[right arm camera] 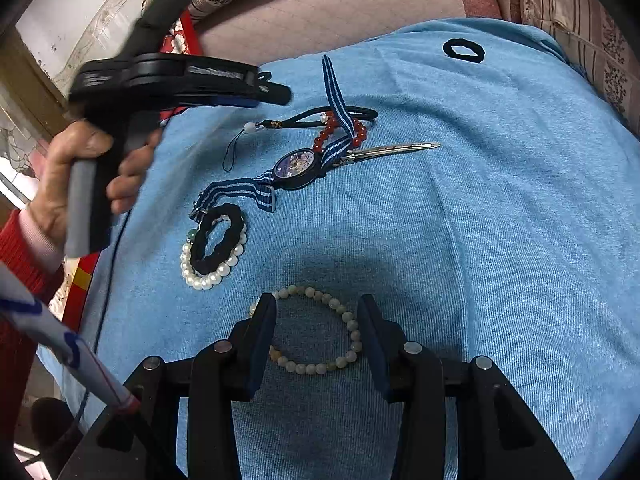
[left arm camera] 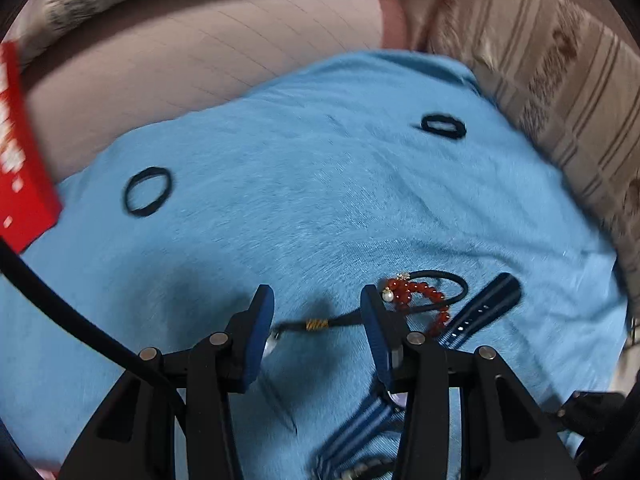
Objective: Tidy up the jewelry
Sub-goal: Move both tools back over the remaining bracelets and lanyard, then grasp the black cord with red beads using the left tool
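Jewelry lies on a blue cloth [right arm camera: 480,220]. My right gripper [right arm camera: 316,312] is open, its fingers either side of a pale bead bracelet [right arm camera: 352,328]. Beyond it lie a pearl bracelet [right arm camera: 200,278] under a black scrunchie [right arm camera: 218,240], a striped-strap watch [right arm camera: 298,166], a red bead bracelet [right arm camera: 326,132], a silver hair clip [right arm camera: 396,148] and a black cord charm [right arm camera: 280,123]. My left gripper [left arm camera: 318,308] is open above the black cord charm [left arm camera: 316,324], next to the red bead bracelet [left arm camera: 416,292]. It also shows in the right wrist view [right arm camera: 256,92].
Two black hair ties [left arm camera: 146,190] [left arm camera: 443,126] lie farther out on the cloth. A red box [left arm camera: 20,168] stands at the left edge. Patterned bedding [left arm camera: 560,80] and a pink cushion [left arm camera: 200,52] surround the cloth.
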Demonstrator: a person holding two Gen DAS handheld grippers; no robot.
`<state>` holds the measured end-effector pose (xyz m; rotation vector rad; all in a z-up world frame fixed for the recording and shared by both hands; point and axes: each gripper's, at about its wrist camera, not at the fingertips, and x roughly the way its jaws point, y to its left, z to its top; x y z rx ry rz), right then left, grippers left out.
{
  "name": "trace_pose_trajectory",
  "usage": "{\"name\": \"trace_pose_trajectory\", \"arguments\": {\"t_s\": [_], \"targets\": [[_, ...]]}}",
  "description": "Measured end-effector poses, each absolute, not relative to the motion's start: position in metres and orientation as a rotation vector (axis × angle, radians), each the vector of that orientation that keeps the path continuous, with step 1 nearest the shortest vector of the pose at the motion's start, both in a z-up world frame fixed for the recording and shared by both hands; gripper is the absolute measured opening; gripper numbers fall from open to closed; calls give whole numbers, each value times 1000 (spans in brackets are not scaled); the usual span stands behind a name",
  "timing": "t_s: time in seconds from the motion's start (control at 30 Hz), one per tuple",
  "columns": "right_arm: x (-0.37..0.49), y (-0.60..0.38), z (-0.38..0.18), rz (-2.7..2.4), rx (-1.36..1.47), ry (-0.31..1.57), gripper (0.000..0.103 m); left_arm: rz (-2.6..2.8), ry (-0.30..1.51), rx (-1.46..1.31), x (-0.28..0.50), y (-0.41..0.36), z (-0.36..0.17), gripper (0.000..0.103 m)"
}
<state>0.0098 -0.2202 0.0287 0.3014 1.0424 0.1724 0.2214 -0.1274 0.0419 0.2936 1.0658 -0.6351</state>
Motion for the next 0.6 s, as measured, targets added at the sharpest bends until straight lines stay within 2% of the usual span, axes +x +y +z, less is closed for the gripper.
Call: {"name": "trace_pose_trajectory", "arguments": {"t_s": [0.2, 0.6], "targets": [[10, -220, 29, 182, 297, 1054, 46, -702, 1105, 366, 229, -134, 19, 44], [6, -211, 27, 188, 228, 1060, 45, -884, 1140, 407, 211, -131, 17, 43]]}}
